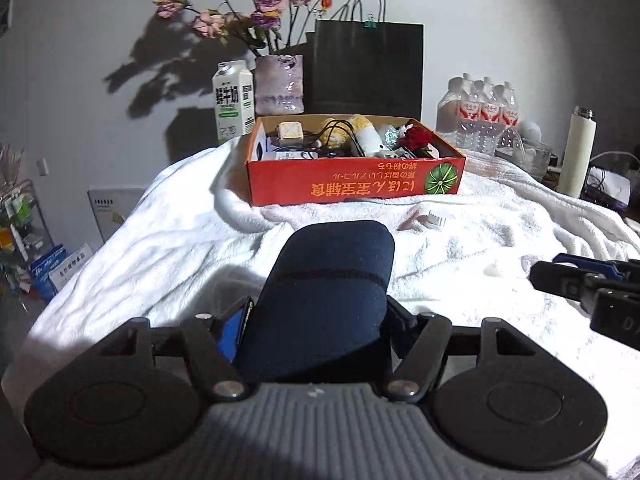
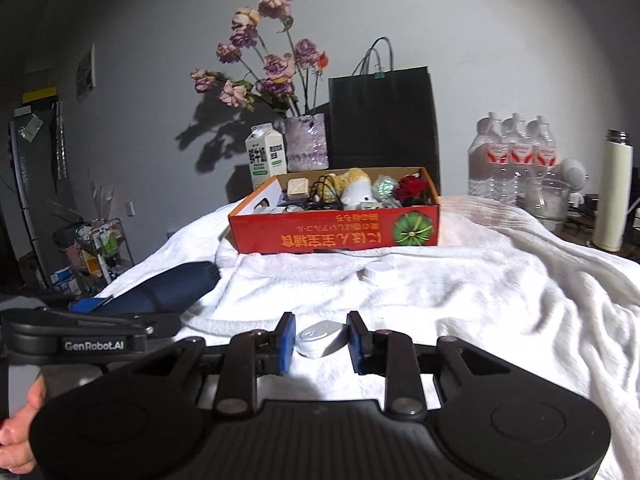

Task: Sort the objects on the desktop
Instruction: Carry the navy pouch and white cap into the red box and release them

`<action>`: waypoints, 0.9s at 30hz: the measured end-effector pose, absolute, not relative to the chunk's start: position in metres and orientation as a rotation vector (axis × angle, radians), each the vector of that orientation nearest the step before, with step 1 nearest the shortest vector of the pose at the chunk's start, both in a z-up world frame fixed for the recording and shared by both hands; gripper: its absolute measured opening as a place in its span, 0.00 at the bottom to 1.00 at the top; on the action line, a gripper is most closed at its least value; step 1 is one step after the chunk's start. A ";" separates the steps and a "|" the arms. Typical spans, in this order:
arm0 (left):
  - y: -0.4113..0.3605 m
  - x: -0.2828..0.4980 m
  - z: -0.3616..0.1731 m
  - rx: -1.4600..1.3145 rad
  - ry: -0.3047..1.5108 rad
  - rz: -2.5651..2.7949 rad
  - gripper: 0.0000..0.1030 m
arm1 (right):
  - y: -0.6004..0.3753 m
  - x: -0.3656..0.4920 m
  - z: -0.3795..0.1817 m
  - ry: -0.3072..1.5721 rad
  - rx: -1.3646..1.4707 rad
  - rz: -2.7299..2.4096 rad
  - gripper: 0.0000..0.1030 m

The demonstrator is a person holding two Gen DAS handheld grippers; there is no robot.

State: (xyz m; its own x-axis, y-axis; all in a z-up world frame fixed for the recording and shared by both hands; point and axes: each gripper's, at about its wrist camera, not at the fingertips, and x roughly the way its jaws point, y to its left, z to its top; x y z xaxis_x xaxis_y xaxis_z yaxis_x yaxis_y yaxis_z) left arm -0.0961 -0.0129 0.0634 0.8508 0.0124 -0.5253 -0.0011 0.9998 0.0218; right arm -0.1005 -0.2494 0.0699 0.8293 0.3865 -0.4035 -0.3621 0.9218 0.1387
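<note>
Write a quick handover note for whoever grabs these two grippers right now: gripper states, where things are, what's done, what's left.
Left hand-held gripper: shut on a navy pouch, held above the white blanket.
Right hand-held gripper: shut on a small white case, pointing toward the orange box.
Box: at the far end of the blanket, already holding a cable, a plush toy, a red rose and other bits.
Left on the blanket: a round white lid near the box.
Still to do, probably: put the pouch and case in the box, then collect the lid.
</note>
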 end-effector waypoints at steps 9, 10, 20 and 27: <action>0.000 -0.082 0.088 -0.028 0.466 -0.012 0.66 | -0.251 -0.093 0.087 0.393 0.082 0.403 0.25; 0.003 -0.072 0.095 -0.038 0.461 -0.023 0.66 | -0.250 -0.087 0.091 0.391 0.080 0.417 0.25; 0.024 0.108 0.142 -0.062 0.441 0.049 0.67 | -0.237 0.086 0.142 0.424 0.076 0.458 0.25; 0.020 0.233 0.107 -0.046 0.630 0.087 0.67 | -0.182 0.219 0.117 0.620 0.040 0.446 0.25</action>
State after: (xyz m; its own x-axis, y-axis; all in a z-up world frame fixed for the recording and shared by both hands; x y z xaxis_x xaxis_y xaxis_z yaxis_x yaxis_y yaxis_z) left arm 0.2329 0.0199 0.1072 0.8045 0.0674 -0.5902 -0.0952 0.9953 -0.0161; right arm 0.2195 -0.1818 0.1167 0.7221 0.4155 -0.5531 -0.3921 0.9045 0.1676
